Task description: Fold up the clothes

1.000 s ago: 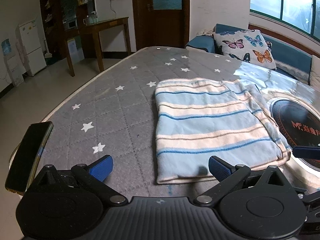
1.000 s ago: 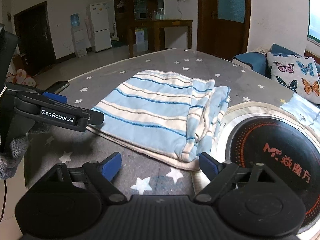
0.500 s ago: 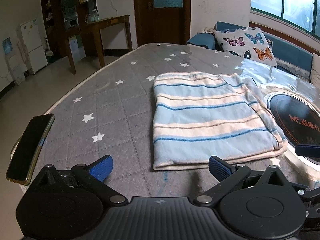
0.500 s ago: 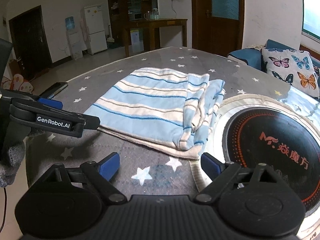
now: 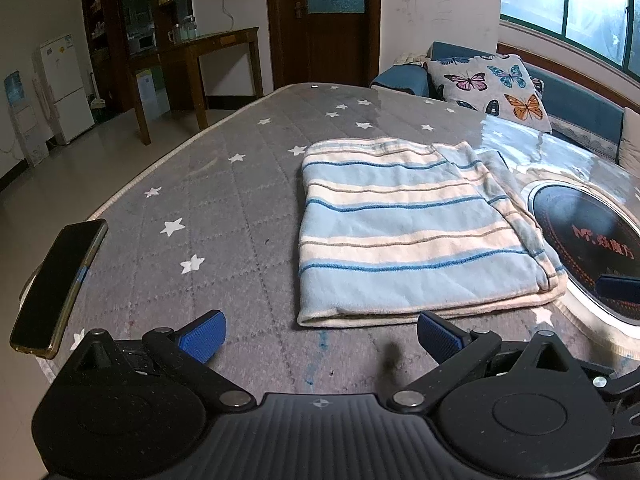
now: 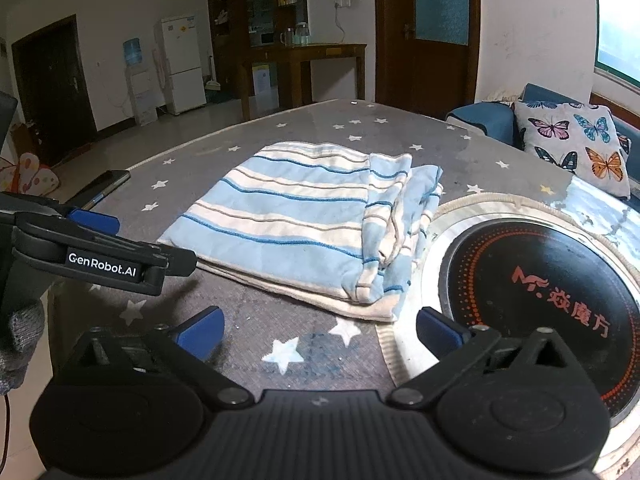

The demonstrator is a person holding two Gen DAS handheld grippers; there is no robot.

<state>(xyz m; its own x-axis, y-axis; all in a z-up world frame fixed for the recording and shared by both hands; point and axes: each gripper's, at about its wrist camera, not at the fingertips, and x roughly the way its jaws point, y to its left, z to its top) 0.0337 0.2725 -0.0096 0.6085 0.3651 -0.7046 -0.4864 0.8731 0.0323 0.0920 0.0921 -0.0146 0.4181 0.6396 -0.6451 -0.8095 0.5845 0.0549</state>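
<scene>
A blue and cream striped garment (image 5: 408, 232) (image 6: 316, 228) lies folded flat on the grey star-patterned table (image 5: 224, 208), its right edge bunched in loose layers beside a round cooktop. My left gripper (image 5: 320, 338) hovers open just short of the garment's near edge, nothing between its blue pads. My right gripper (image 6: 318, 332) is short of the garment's near right corner; its jaws are opening wide and hold nothing. The left gripper's body, marked GenRobot.AI (image 6: 104, 266), shows at the left of the right wrist view, held by a gloved hand (image 6: 20, 328).
A black round cooktop (image 6: 552, 300) (image 5: 592, 232) with a metal rim sits right of the garment. A phone (image 5: 60, 280) lies at the table's left edge. A butterfly cushion (image 5: 492, 88) rests on a blue sofa beyond. A wooden table, fridge and door stand farther back.
Both cameras have drawn back a little from the garment, which lies as before. The right gripper's blue pads stand slightly wider apart.
</scene>
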